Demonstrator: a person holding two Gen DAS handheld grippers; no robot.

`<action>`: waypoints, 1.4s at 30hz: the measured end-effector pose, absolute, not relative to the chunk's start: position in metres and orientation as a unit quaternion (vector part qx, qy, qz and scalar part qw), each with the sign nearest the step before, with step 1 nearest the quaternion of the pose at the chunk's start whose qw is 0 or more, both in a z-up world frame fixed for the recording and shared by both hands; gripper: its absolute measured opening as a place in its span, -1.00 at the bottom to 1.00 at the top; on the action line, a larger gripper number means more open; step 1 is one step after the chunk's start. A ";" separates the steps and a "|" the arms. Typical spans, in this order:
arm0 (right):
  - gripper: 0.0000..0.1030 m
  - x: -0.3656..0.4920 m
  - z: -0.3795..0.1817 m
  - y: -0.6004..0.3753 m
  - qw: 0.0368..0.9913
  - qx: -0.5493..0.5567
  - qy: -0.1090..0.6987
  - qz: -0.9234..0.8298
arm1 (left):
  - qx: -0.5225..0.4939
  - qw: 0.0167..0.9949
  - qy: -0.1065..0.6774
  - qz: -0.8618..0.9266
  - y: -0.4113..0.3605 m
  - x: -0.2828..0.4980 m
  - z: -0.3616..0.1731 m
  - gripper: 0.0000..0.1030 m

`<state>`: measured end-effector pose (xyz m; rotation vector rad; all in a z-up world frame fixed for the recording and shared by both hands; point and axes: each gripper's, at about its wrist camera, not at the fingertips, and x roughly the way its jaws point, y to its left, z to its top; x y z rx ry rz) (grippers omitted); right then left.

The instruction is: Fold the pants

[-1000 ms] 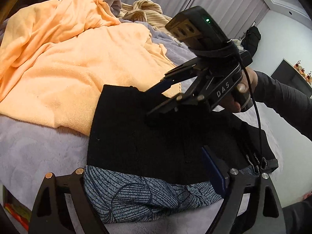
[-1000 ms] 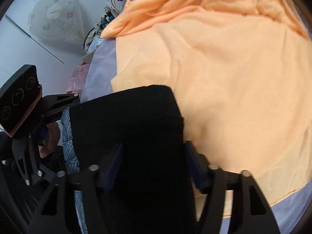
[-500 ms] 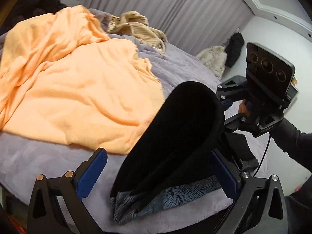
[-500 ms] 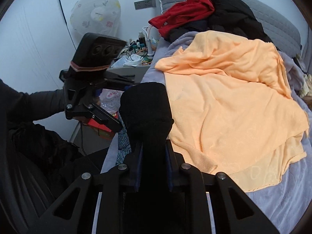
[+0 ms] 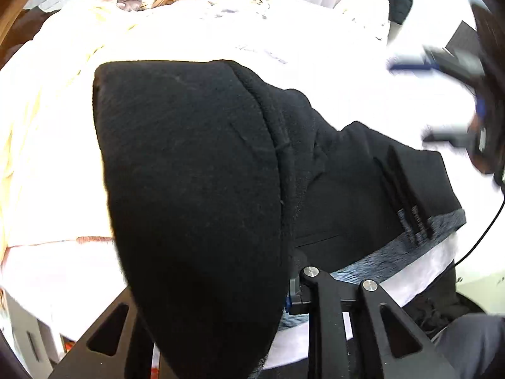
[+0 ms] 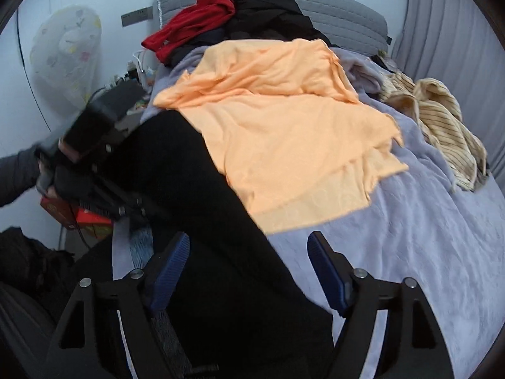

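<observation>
Black pants, seemingly part-folded, on bed

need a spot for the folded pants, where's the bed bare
Bare lavender bedspread lies between the orange blanket, the striped garment and the open right gripper. The headboard end is crowded with red and black clothes.

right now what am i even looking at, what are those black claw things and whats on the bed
No robot here: a person holds a two-fingered hand tool in each hand, each with a camera looking along its fingers, so each picture is one tool's view. The left gripper has just closed on the black pants, lifting a fold of them that fills its view. The right gripper has just opened; its blue pads stand apart with the pants lying between them, not pinched. On the lavender bed cover also lie an orange blanket, a striped yellow garment and a red garment near the headboard.
</observation>
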<state>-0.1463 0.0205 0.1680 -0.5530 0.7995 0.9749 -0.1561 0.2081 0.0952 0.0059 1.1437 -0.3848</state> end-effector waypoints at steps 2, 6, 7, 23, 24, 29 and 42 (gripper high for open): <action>0.56 -0.163 0.151 0.000 0.764 -0.268 0.388 0.441 | 0.014 0.831 0.526 -0.183 0.195 -0.160 0.115 -0.48; 0.56 -0.178 0.101 -0.007 0.726 -0.265 0.442 0.456 | 0.047 0.830 0.525 -0.183 0.158 -0.158 0.146 -0.48; 0.56 -0.177 0.088 -0.002 0.720 -0.267 0.448 0.457 | 0.057 0.829 0.526 -0.182 0.149 -0.158 0.151 -0.48; 0.75 -0.216 0.122 -0.203 0.872 -0.124 0.409 0.238 | 0.089 0.792 0.543 -0.263 0.001 -0.197 0.195 -0.48; 0.75 -0.220 0.120 -0.220 0.876 -0.103 0.414 0.223 | 0.094 0.785 0.545 -0.278 -0.015 -0.198 0.192 -0.48; 0.75 -0.237 0.100 -0.265 0.886 -0.042 0.430 0.171 | 0.121 0.745 0.584 -0.300 -0.103 -0.196 0.139 -0.48; 0.76 -0.294 0.081 -0.280 0.881 0.065 0.407 0.233 | 0.044 0.715 0.600 -0.355 -0.145 -0.191 0.135 0.58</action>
